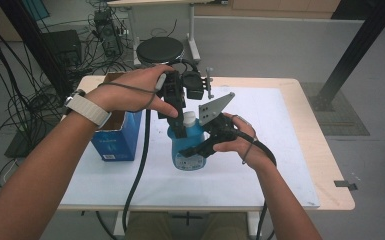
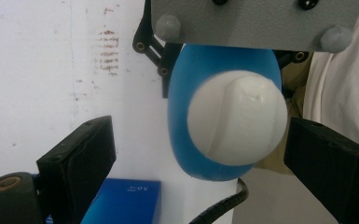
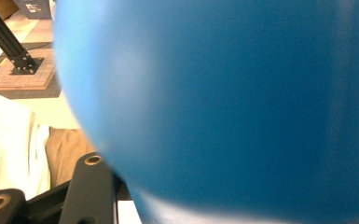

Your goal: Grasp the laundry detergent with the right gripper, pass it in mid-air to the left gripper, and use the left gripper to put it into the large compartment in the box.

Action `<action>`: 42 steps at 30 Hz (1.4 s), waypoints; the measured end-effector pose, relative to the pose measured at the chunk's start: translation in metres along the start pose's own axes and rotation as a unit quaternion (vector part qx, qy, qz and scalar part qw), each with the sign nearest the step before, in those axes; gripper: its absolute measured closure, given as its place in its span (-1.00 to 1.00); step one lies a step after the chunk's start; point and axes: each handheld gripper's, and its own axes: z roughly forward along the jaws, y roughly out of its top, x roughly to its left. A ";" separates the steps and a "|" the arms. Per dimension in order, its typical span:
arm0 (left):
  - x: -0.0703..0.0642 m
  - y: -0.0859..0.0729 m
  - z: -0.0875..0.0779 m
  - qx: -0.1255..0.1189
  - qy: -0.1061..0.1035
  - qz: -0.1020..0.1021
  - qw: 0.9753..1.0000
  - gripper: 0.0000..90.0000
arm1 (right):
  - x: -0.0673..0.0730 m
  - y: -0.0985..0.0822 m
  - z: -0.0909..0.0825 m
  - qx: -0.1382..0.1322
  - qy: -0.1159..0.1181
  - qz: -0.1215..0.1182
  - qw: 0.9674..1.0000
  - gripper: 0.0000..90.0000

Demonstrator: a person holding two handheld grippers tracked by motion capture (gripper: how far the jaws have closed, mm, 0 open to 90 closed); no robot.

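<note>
The left gripper [image 1: 179, 127] points straight down from a raised, bent wrist, its jaws standing apart on either side of the cap. The right gripper [image 1: 192, 150] lies level, reaching in from the right, its jaws clamped on the bottle [image 1: 189, 145].

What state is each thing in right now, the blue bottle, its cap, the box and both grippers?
Blue bottle: upright on the table, gripped at its body.
White cap: on the bottle.
Blue box: top flap open.
Left gripper: open, jaws either side of the cap.
Right gripper: shut on the bottle.
</note>
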 end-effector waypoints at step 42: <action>0.001 -0.002 0.000 -0.009 0.007 -0.003 1.000 -0.79 | 0.000 0.001 0.002 0.002 0.009 0.004 1.000 -0.04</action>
